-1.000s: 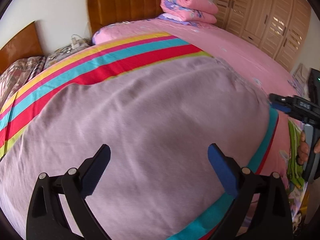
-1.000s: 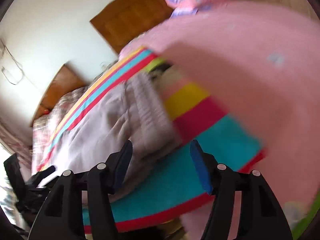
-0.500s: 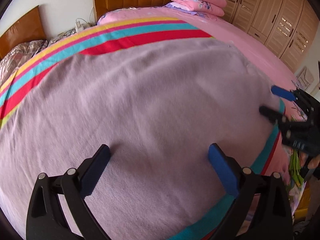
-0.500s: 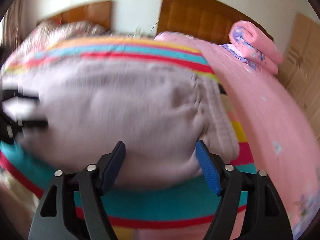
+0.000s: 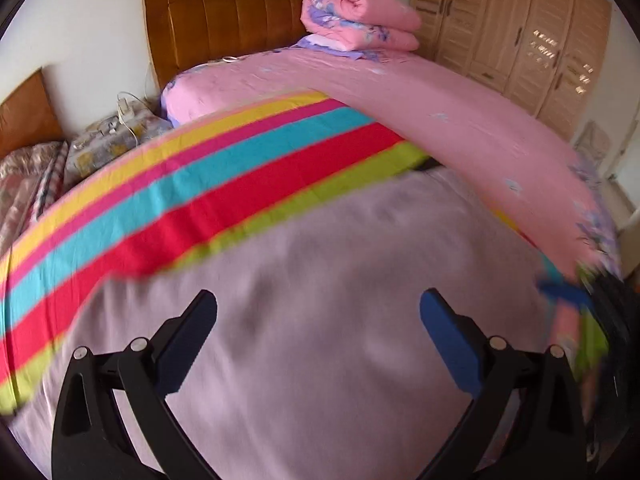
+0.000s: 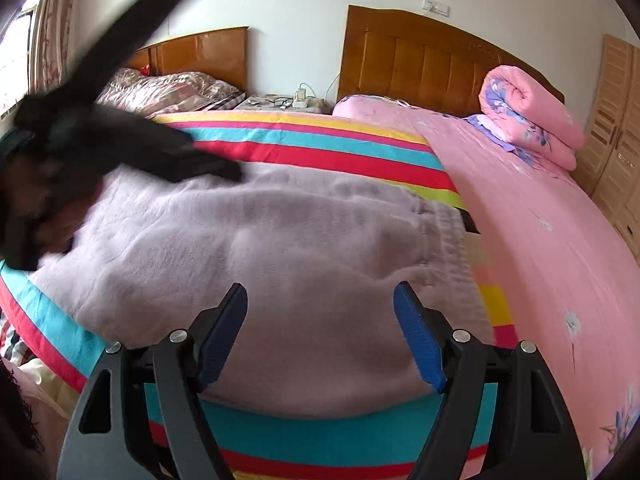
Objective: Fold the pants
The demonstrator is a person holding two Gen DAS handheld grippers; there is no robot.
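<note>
Currently the pants (image 6: 256,248), pale lilac fleece, lie flat on the striped sheet (image 6: 320,148) that covers the near part of the bed. Waistband (image 6: 448,240), ribbed, sits at the right end in the right wrist view, just beside the edge of the pink sheet (image 6: 540,240). Fabric looks spread wide with only soft wrinkles; a band of striped sheet shows all round it.

Right gripper (image 6: 320,312): jaws spread apart, nothing between the blue pads, hovering over the near edge of the pants; whether the pads touch the cloth I cannot tell.

Left gripper (image 5: 318,320): jaws also spread wide, nothing clamped, over the lilac fabric. In the right wrist view it appears as a dark blurred shape at the left end of the pants (image 6: 120,152). Left wrist view is motion-blurred; the right gripper shows there only as a blue and black smear at the right edge (image 5: 568,296).

Background: rolled pink quilt (image 6: 532,116) at the head of the bed against the wooden headboard (image 6: 420,60), wardrobe (image 5: 520,40) to the right, second bed (image 6: 172,88) to the left, chargers and cables on the nightstand (image 6: 288,102) between the beds.
</note>
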